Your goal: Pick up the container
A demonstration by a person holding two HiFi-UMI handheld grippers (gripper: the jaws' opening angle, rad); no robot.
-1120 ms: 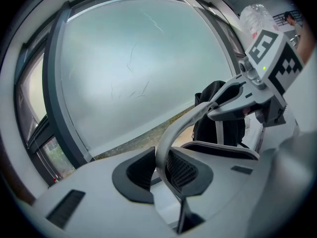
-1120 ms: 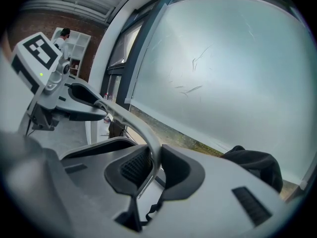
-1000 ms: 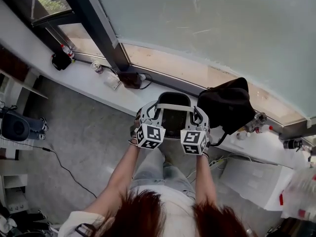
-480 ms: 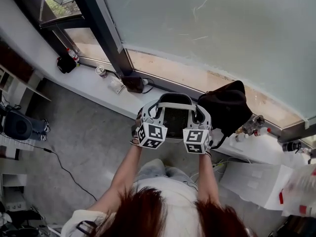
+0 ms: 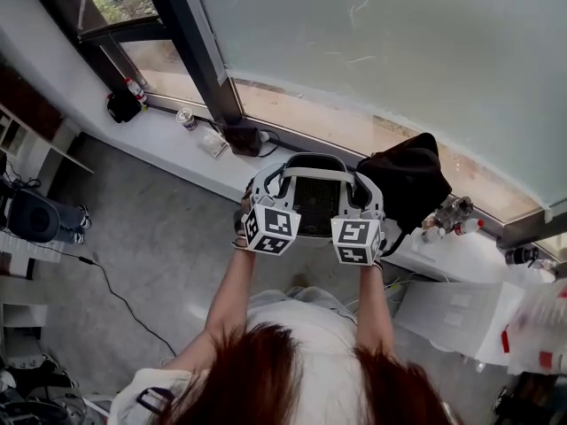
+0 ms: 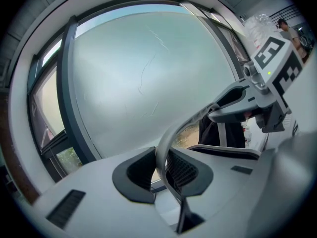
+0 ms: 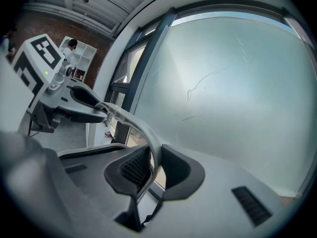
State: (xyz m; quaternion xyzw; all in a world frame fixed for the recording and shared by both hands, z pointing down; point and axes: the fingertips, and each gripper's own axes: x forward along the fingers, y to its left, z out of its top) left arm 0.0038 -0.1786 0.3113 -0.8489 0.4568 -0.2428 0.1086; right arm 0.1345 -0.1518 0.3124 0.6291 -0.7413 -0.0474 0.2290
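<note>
My left gripper (image 6: 159,166) and right gripper (image 7: 150,168) each pinch the grey curved band of the container (image 5: 312,206). It hangs between them, lifted before the window (image 5: 399,51), near a black bag (image 5: 409,184).

The left claw (image 5: 266,184) and right claw (image 5: 362,190) hold the container (image 5: 315,204) by its opposite sides; a black bag (image 5: 409,184) sits just beside, on the white ledge (image 5: 168,142).
</note>
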